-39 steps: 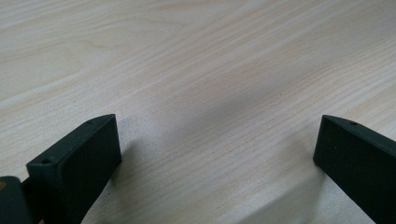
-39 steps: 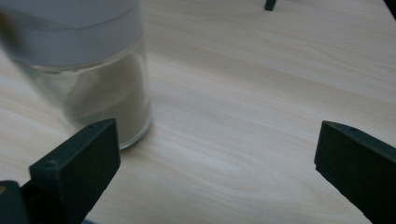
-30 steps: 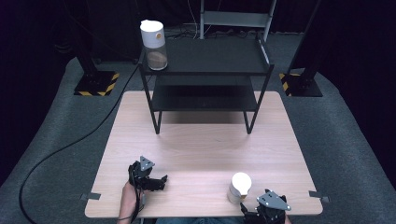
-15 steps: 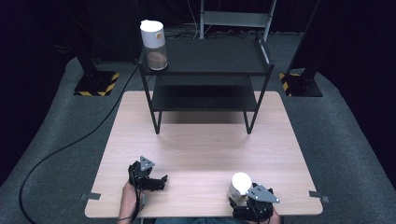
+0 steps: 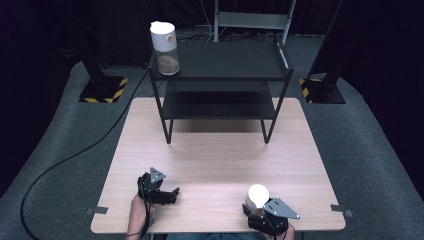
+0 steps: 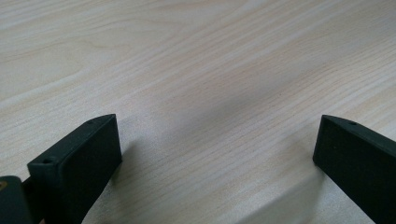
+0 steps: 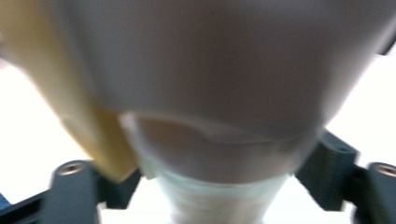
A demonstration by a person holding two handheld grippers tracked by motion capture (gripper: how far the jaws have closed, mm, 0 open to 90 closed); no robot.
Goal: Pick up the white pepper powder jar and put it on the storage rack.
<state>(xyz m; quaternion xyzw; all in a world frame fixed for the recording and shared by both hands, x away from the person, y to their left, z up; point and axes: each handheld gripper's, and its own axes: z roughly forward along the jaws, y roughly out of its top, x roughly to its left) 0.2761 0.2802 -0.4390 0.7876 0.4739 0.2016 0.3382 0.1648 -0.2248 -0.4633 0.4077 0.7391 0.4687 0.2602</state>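
Observation:
A white-capped container (image 5: 258,194) stands near the table's front right edge. My right gripper (image 5: 254,209) is shut on it just below the cap; its jaws have just been closing with the container between them. In the right gripper view the blurred white container (image 7: 210,93) sits very close, with a black jaw on each side of its clear lower part and the right gripper (image 7: 219,186) around it. My left gripper (image 5: 171,195) rests at the front left, open, with nothing between its fingers. In the left gripper view the left gripper (image 6: 217,144) has bare wood between its jaws.
A black two-tier shelf (image 5: 220,62) stands at the back of the wooden table (image 5: 215,150). A clear jar with a white lid (image 5: 165,47) is on its top left corner. A black cable (image 5: 60,165) runs over the grey floor at the left.
My right gripper has come down and to the left onto the white-capped container and closed on it. The left gripper has stayed where it was.

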